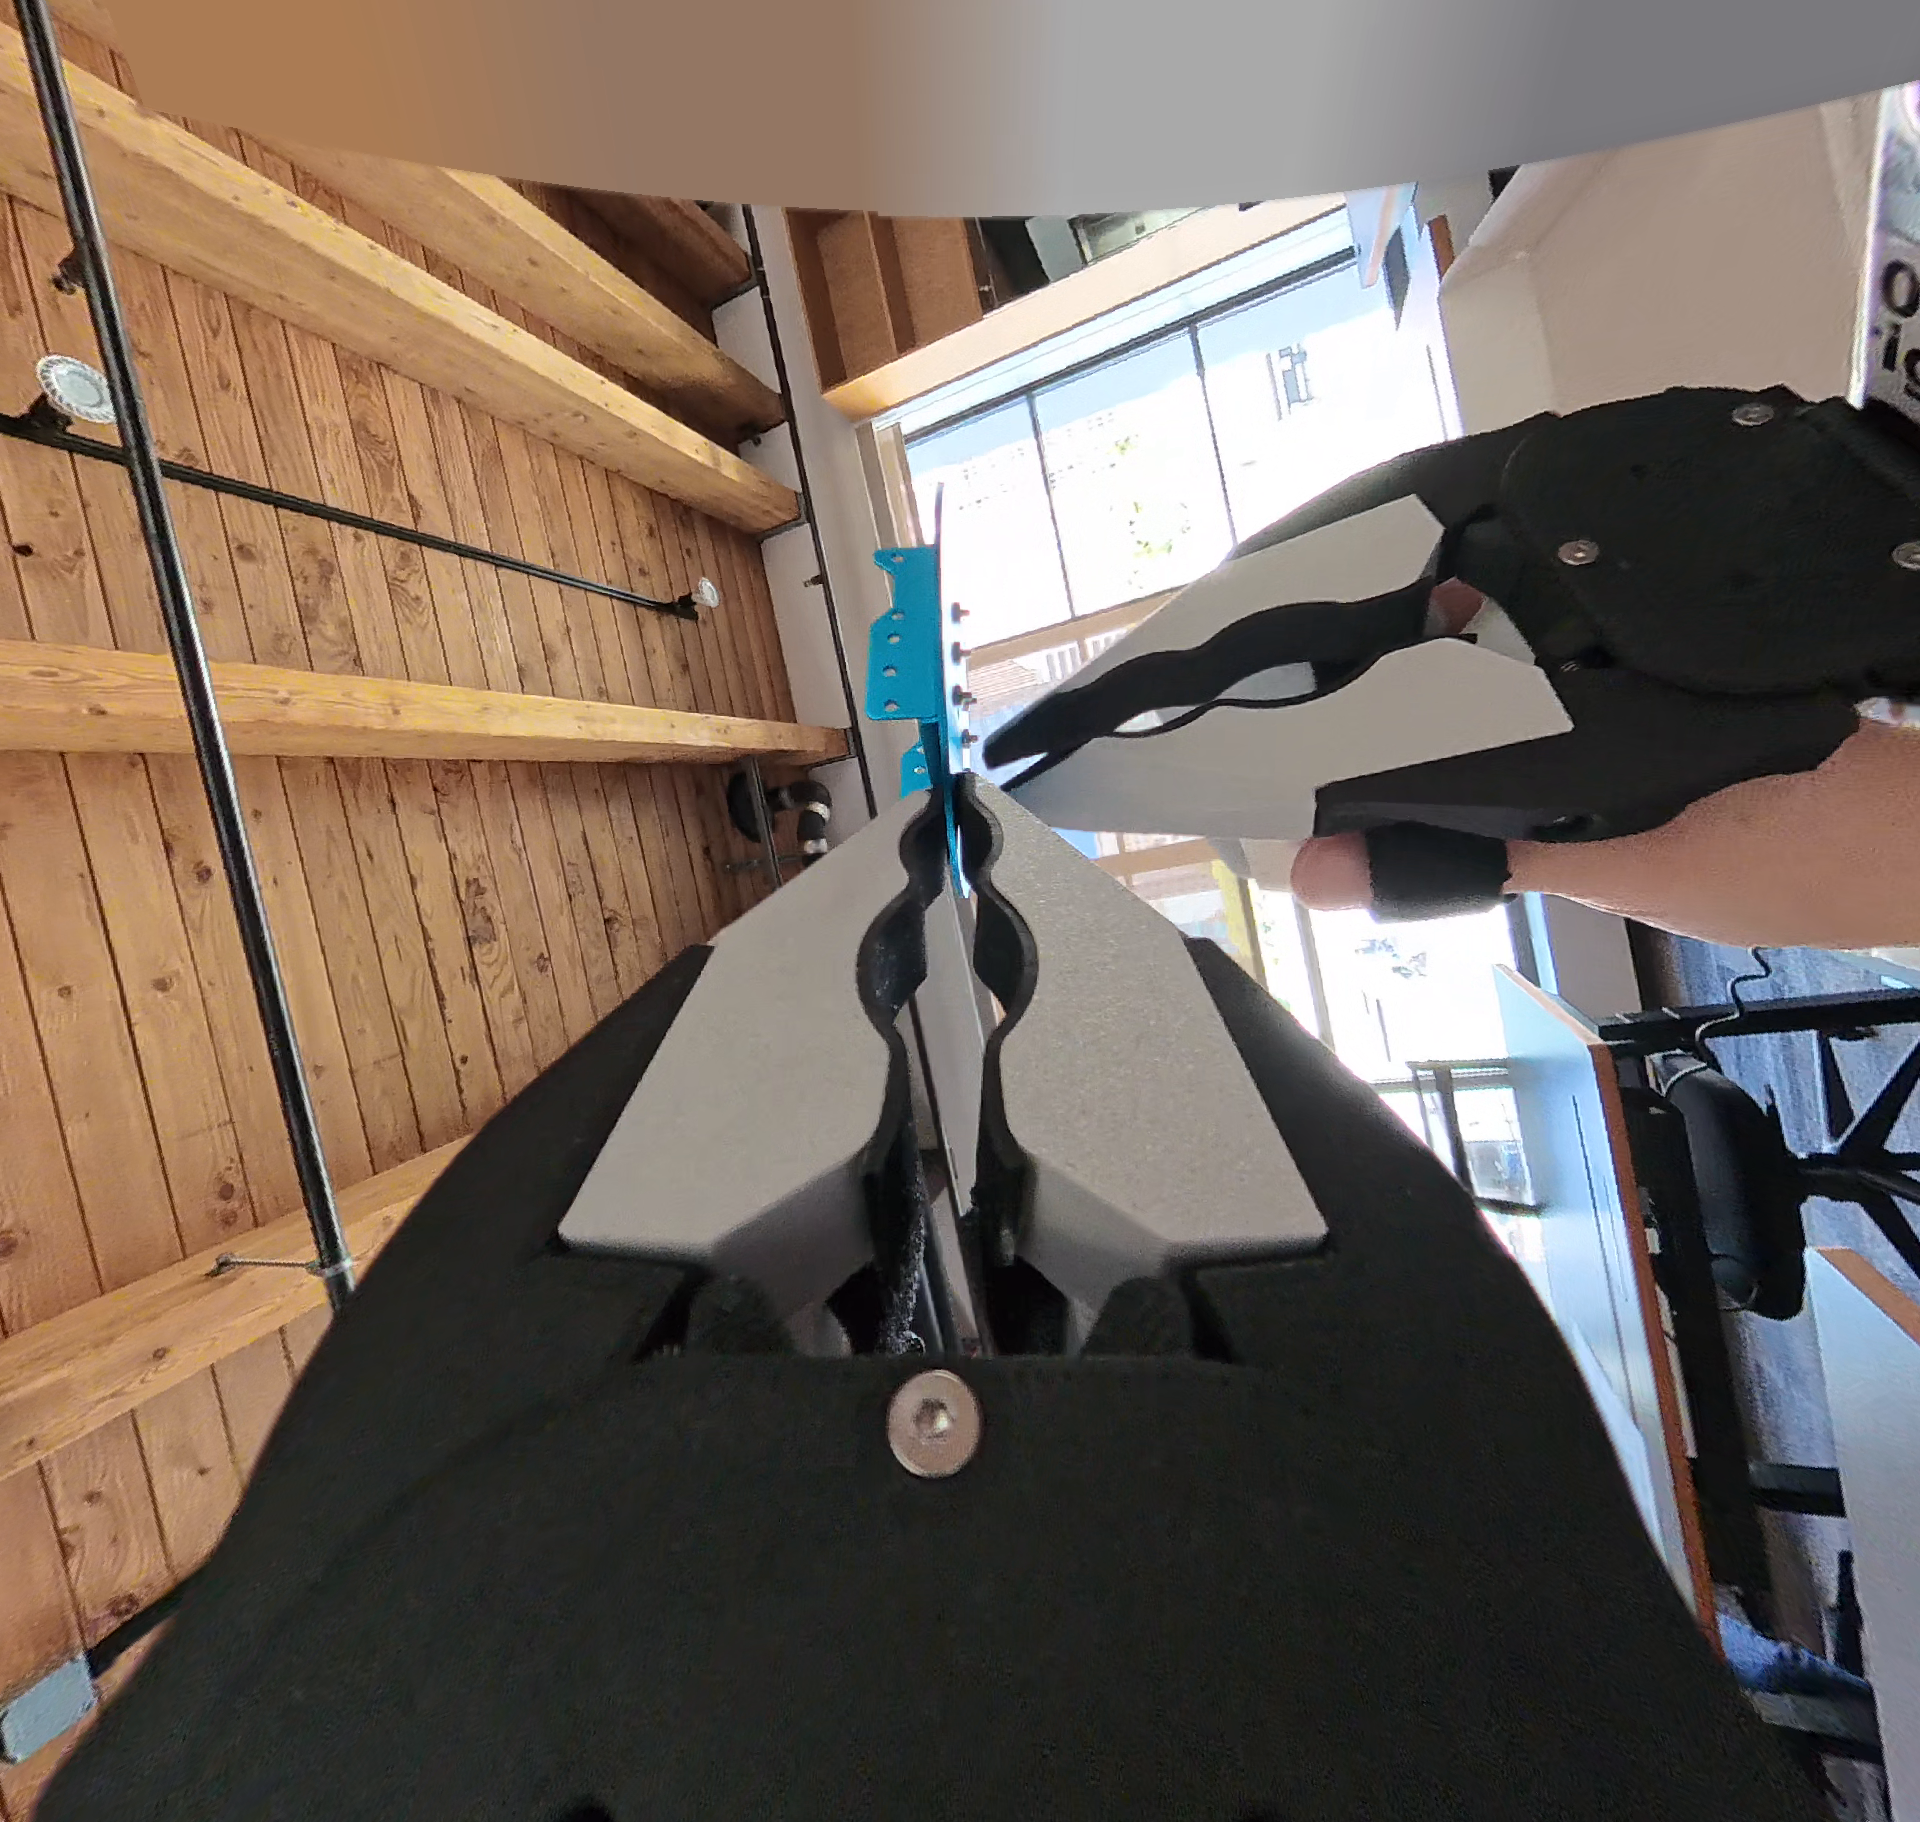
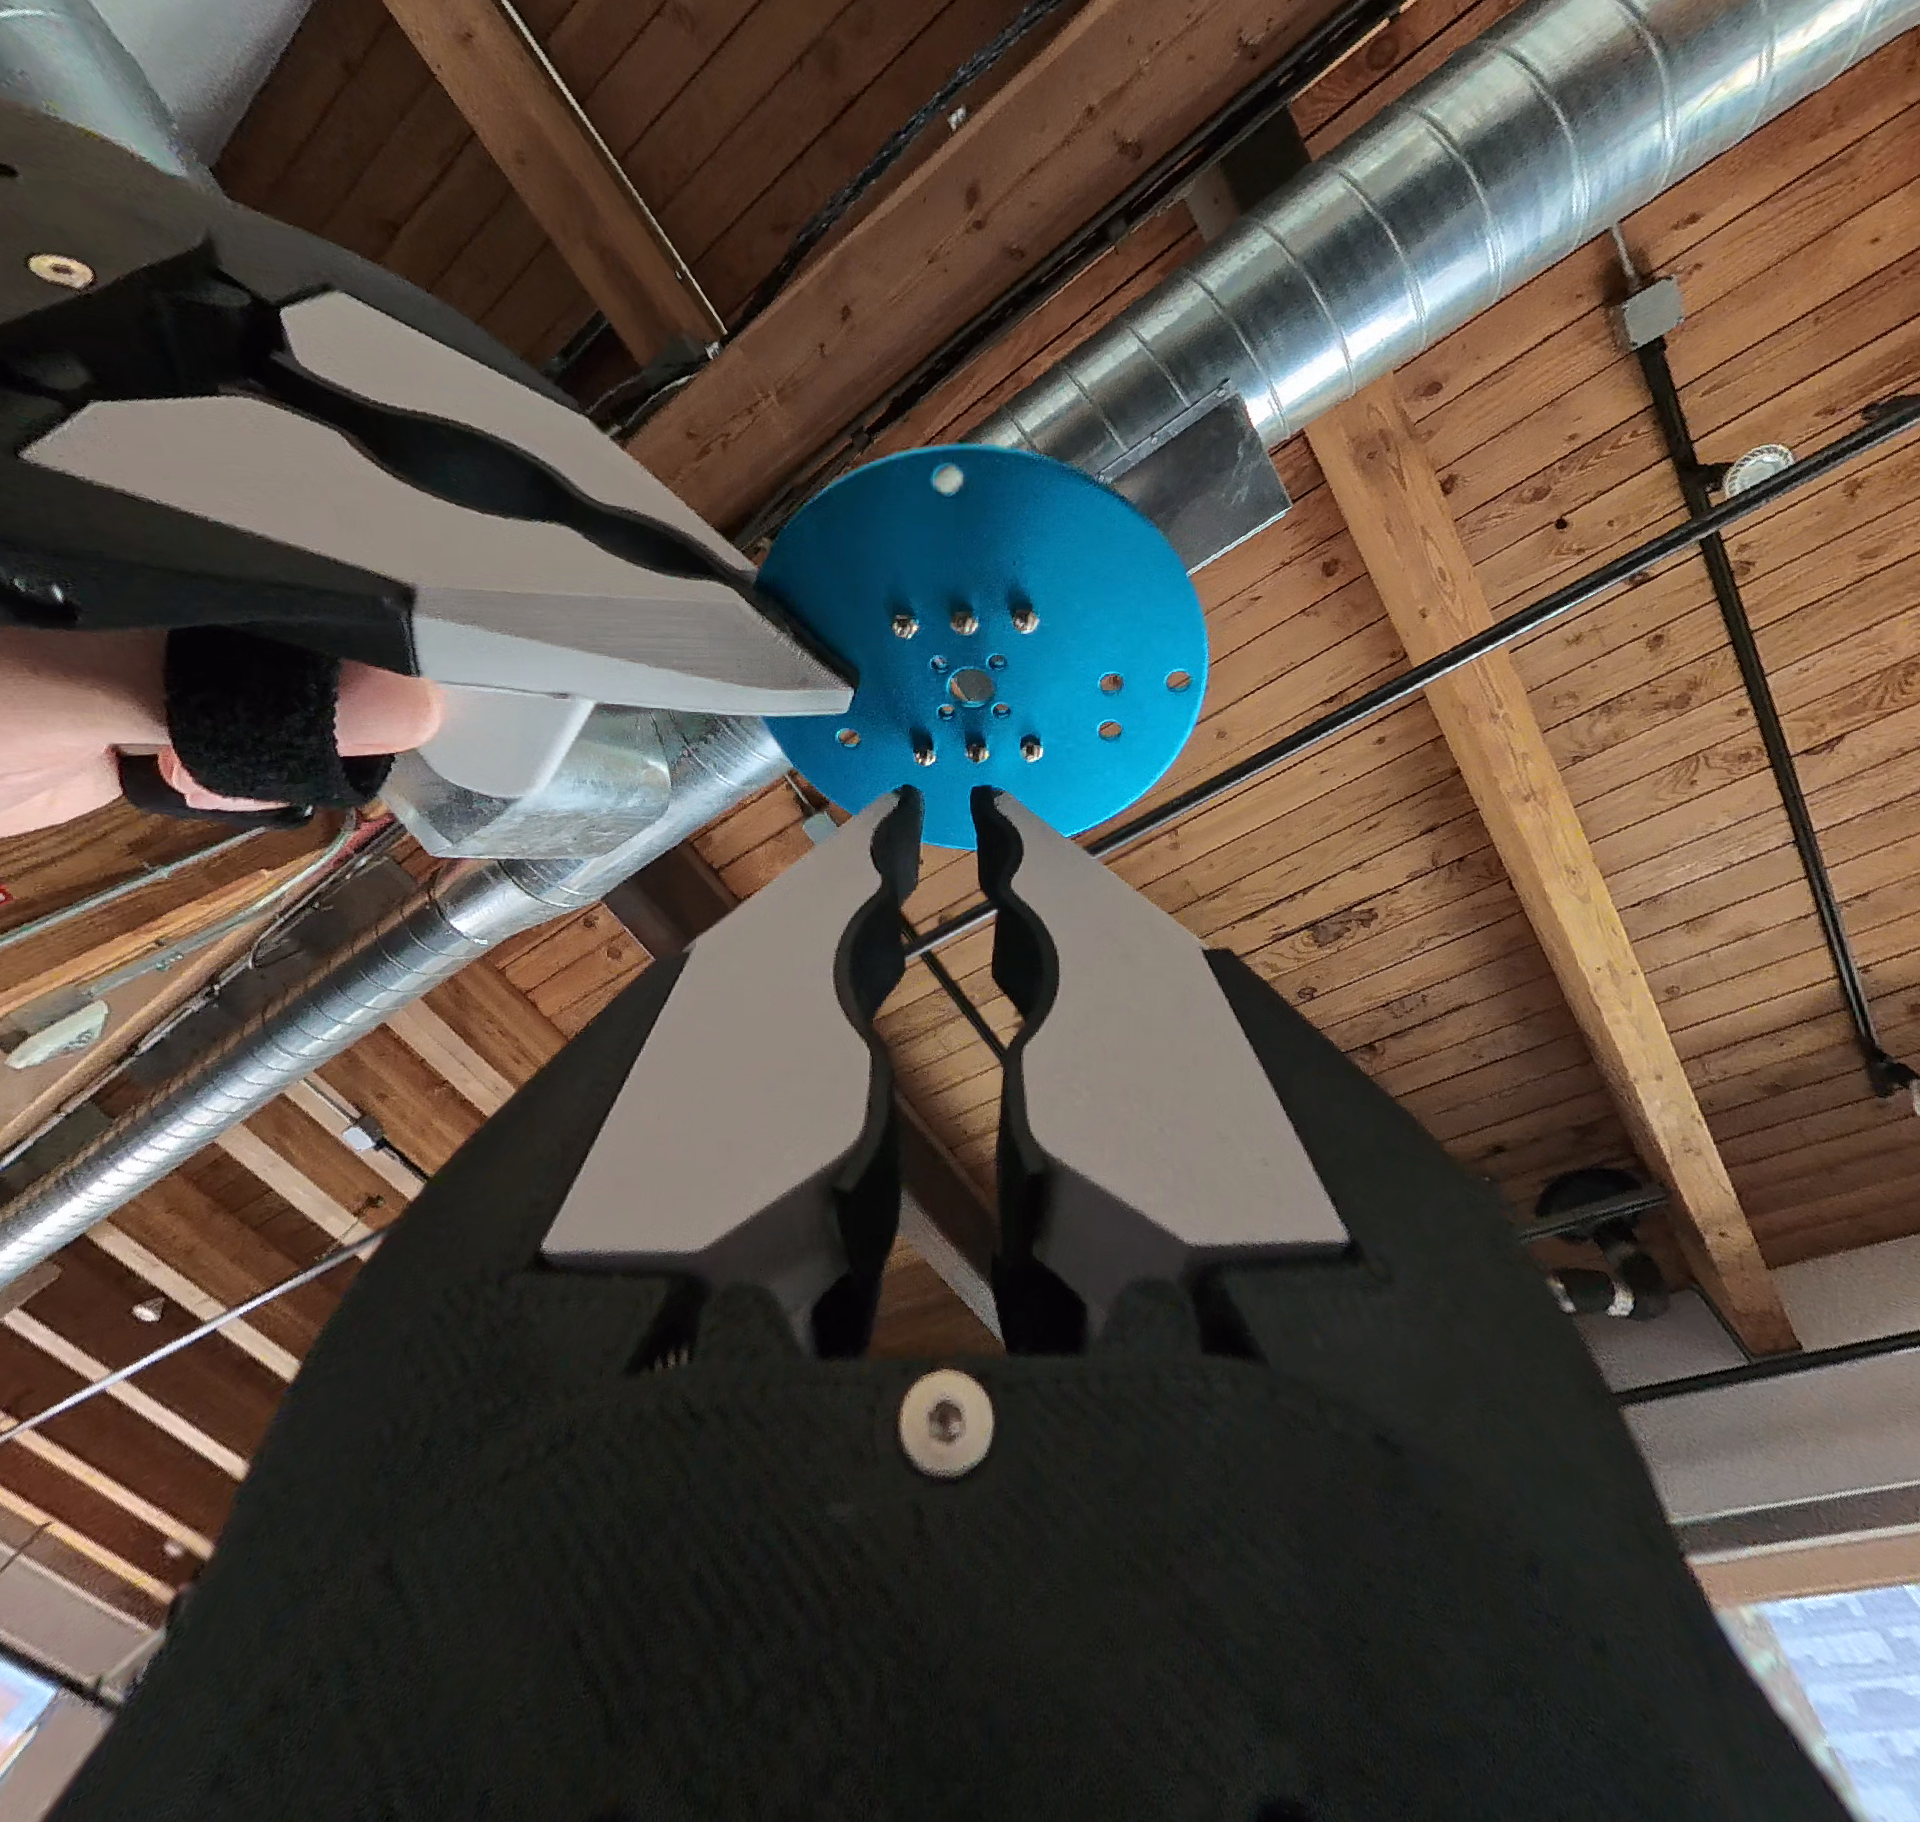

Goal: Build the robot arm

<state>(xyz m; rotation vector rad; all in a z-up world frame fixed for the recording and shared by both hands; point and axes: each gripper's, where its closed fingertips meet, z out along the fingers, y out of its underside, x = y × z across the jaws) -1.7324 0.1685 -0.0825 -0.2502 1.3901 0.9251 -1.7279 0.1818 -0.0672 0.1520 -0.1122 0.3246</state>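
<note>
A blue round metal disc (image 2: 1081,567) with several holes and small screws is held up toward the ceiling. In the left wrist view it is edge-on (image 1: 957,853), with a blue bracket (image 1: 896,650) on its far side. My left gripper (image 1: 961,796) is shut on the disc's rim; it also shows in the right wrist view (image 2: 821,676), clamping the disc's left edge. My right gripper (image 2: 943,804) points at the disc's face near its lower edge. Its jaws stand a little apart with nothing seen between them. In the left wrist view its tips (image 1: 1003,764) are next to the screw ends.
A wooden plank ceiling with beams (image 2: 1538,837) is overhead, with a silver duct (image 2: 1455,193) and black conduit rods (image 1: 177,629). Large windows (image 1: 1143,484) are ahead. A hand (image 1: 1662,879) holds the right gripper. A black chair (image 1: 1745,1180) stands at the right. Less than 4 cm separates the two grippers' tips.
</note>
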